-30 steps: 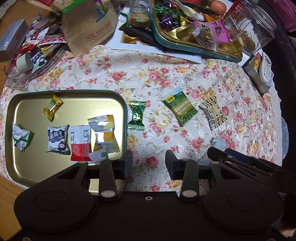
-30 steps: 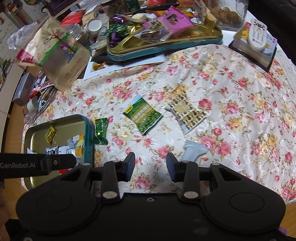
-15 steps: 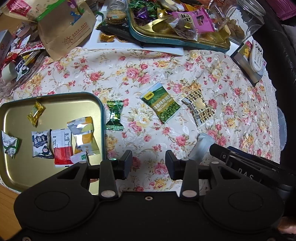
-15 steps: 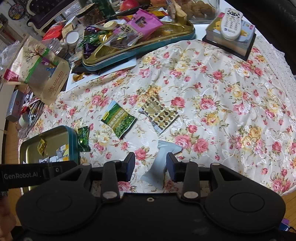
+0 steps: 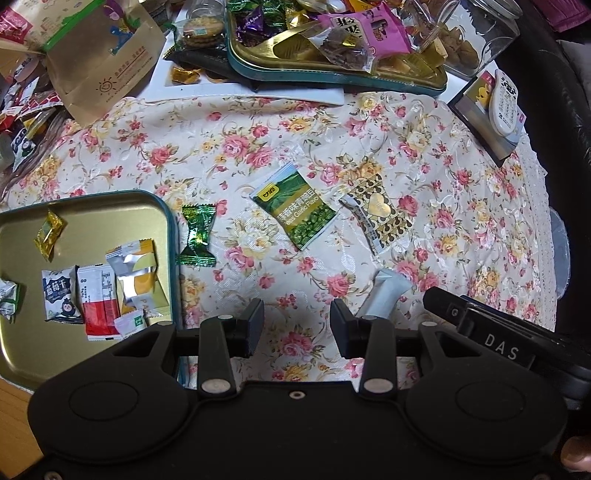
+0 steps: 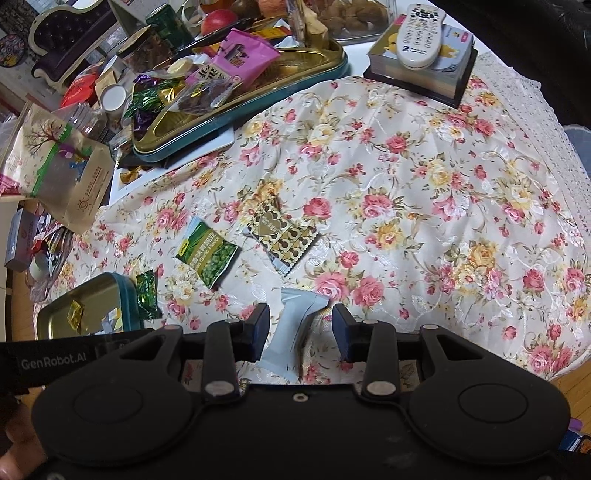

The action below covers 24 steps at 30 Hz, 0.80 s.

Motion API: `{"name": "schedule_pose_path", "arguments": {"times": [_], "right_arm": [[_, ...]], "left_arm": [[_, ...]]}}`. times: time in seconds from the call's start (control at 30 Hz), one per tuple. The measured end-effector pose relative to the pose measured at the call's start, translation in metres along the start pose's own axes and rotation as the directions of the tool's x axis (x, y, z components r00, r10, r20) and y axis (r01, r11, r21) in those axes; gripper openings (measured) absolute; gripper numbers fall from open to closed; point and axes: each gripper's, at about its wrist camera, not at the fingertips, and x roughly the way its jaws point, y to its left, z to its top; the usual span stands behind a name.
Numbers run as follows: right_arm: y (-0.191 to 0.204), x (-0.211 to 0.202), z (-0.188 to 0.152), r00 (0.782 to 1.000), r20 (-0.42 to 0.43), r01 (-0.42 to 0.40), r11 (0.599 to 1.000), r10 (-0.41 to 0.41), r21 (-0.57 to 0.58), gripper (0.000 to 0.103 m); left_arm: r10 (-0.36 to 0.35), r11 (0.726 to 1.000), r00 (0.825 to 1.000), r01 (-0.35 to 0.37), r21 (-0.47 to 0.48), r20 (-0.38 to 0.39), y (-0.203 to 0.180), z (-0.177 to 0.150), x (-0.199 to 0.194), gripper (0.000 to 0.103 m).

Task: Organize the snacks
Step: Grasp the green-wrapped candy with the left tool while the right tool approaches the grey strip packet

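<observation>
A gold tray with a teal rim (image 5: pixel 103 214) lies at the left and holds several wrapped snacks. On the flowered cloth beside it are a green candy (image 5: pixel 197 236), a green pea packet (image 5: pixel 297 210) and a gold heart packet (image 5: pixel 380 218). A pale blue-grey packet (image 5: pixel 386 295) lies nearer, flat on the cloth. My right gripper (image 6: pixel 300 332) is open and hangs over that pale packet (image 6: pixel 295 325), which sits between its fingers without touching the pads. My left gripper (image 5: pixel 297 328) is open over bare cloth, just right of the tray's corner, with nothing in it.
A larger teal tray (image 5: pixel 332 74) heaped with sweets stands at the back on a white board. A paper bag (image 5: pixel 99 55) and loose wrappers crowd the back left. A remote (image 6: pixel 421 33) rests on a book stack at the back right, near a glass jar (image 5: pixel 472 33).
Both grippers have drifted right across the cloth. The pale packet, earlier ahead and to the right of the right gripper's fingers, now lies between them. The tray has slid toward the left edge.
</observation>
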Motion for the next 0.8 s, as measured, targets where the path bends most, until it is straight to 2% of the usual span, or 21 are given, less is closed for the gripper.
{"name": "schedule_pose_path", "arguments": {"times": [0.17, 0.3, 0.4, 0.53, 0.63, 0.8], "right_arm": [[-0.003, -0.006, 0.004, 1.000, 0.018, -0.005, 1.000, 0.004, 0.028, 0.040], [-0.003, -0.013, 0.007, 0.999, 0.039, -0.013, 0.999, 0.011, 0.031, 0.040], [-0.006, -0.017, 0.009, 0.999, 0.053, -0.011, 0.999, 0.009, 0.051, 0.040], [-0.009, -0.025, 0.011, 0.997, 0.056, -0.053, 0.996, 0.049, 0.070, 0.040], [-0.010, -0.034, 0.011, 0.995, 0.070, -0.072, 0.995, 0.067, 0.073, 0.040], [-0.014, -0.046, 0.015, 0.991, 0.092, -0.104, 0.990, 0.096, 0.097, 0.040]], "left_arm": [[-0.014, 1.000, 0.999, 0.015, -0.011, 0.028, -0.004, 0.006, 0.001, 0.048], [-0.025, 1.000, 0.995, 0.026, -0.016, 0.092, -0.001, 0.015, -0.008, 0.048], [0.001, 1.000, 0.987, 0.003, -0.024, 0.162, 0.002, 0.025, -0.015, 0.048], [0.042, 0.999, 0.974, -0.043, -0.003, 0.221, 0.005, 0.040, -0.012, 0.048], [0.056, 0.998, 0.975, -0.060, 0.013, 0.214, 0.007, 0.047, 0.000, 0.048], [0.052, 0.997, 0.986, -0.042, -0.066, 0.156, 0.021, 0.051, 0.015, 0.048]]}}
